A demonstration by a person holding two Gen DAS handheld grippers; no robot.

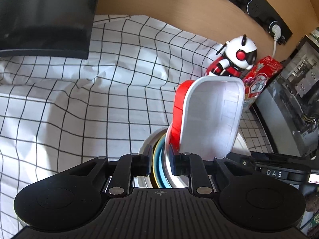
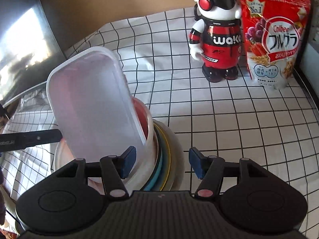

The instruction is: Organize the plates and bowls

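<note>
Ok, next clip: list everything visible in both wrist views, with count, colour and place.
Dish stack: one, with white, yellow, blue and teal rims; on the cloth, directly before both grippers.
Rectangular container: one, white; tilted up on the stack.
Red container: one; leaning against the white one.
Robot figurine: one, red, black and white; upright at the back.
Cereal bag: one, red; right beside the figurine.
Tablecloth: one, white with black grid; covering the table.
Monitor: one, black; back left.
Power strip: one, black; on the wooden wall.
Left hand-held gripper: black, blue pads; closed on the stack's rims.
Right hand-held gripper: black, blue pads; open over the stack.
</note>
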